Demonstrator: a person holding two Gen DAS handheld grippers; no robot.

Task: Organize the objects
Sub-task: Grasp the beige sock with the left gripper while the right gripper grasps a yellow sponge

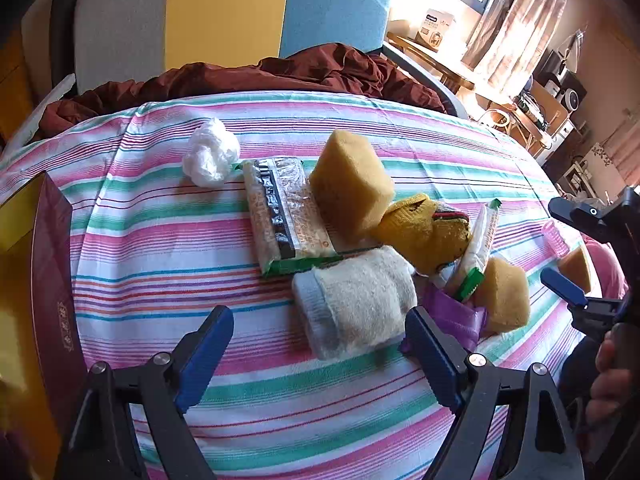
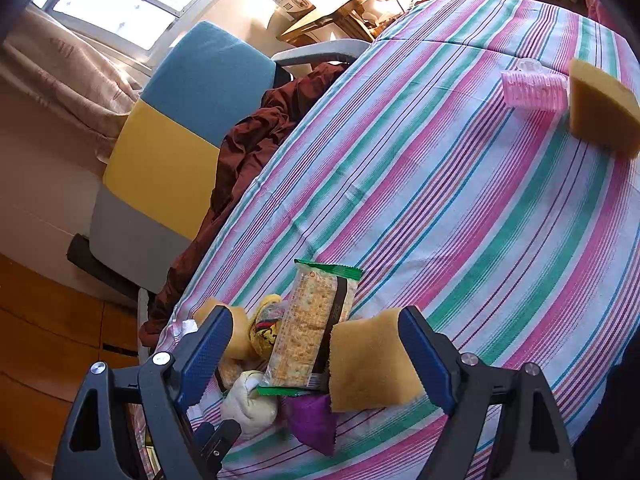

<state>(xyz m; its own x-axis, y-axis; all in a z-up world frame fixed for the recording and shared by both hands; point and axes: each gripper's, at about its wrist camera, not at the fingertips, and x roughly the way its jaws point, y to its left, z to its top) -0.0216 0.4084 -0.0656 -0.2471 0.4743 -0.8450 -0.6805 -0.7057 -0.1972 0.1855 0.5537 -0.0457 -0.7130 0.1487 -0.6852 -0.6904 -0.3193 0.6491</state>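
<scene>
A pile lies on the striped tablecloth point(image 1: 160, 248): a rolled cream sock point(image 1: 360, 304), a yellow sock point(image 1: 424, 236), two cracker packs point(image 1: 284, 216) point(image 2: 308, 332), yellow sponges point(image 1: 352, 184) point(image 2: 372, 364), a purple bag point(image 1: 456, 316) and a white plastic wad point(image 1: 212, 152). My left gripper point(image 1: 320, 352) is open, its fingers either side of the cream sock's near end. My right gripper point(image 2: 316, 356) is open over the pile, around a cracker pack and a sponge; it also shows in the left wrist view point(image 1: 560, 244). A pink roller point(image 2: 534, 90) and a sponge wedge point(image 2: 600, 108) lie apart.
A maroon and gold box point(image 1: 40, 280) stands at the table's left. A chair with grey, yellow and blue panels point(image 1: 224, 12) holds dark red cloth point(image 1: 256, 80) behind the table. A desk with clutter point(image 1: 440, 52) sits by the window.
</scene>
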